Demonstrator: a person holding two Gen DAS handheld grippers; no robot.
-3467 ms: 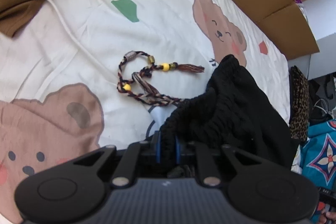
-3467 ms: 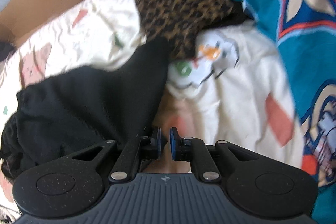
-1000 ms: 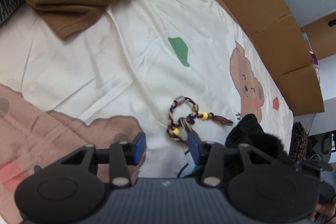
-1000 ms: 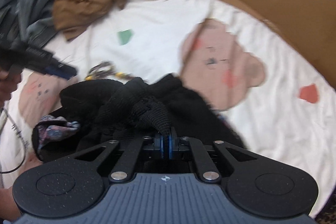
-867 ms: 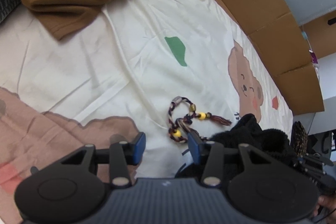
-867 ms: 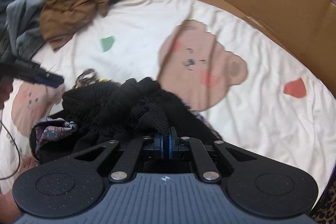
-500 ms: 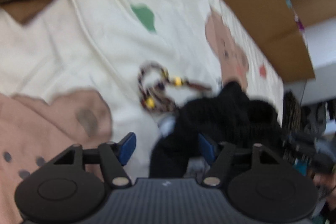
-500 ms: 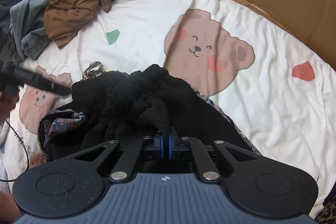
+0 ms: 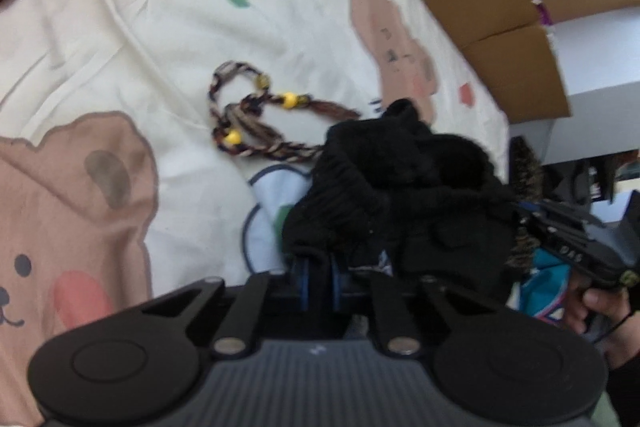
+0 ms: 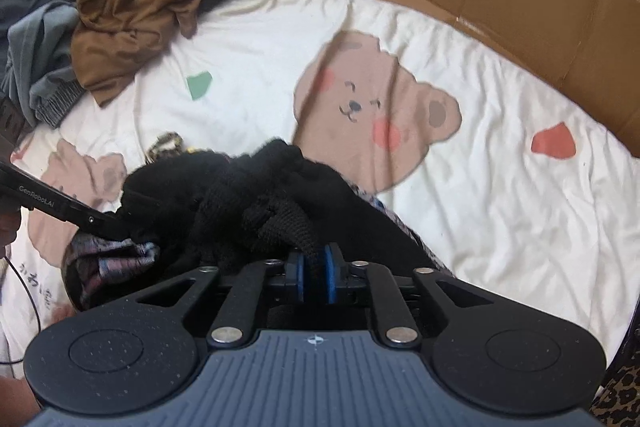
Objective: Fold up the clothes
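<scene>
— Where's the black knit garment (image 10: 256, 203) lying?
— Bunched on the bear-print sheet (image 10: 500, 203), its ribbed folds between both claws: left gripper (image 9: 318, 281) is closing on it, right gripper (image 10: 314, 277) is easing open.

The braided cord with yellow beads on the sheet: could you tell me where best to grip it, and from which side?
Probably the open loop of the braided cord, from above on the bare sheet side: it lies flat and clear, while the other end runs against the black knit garment.
</scene>
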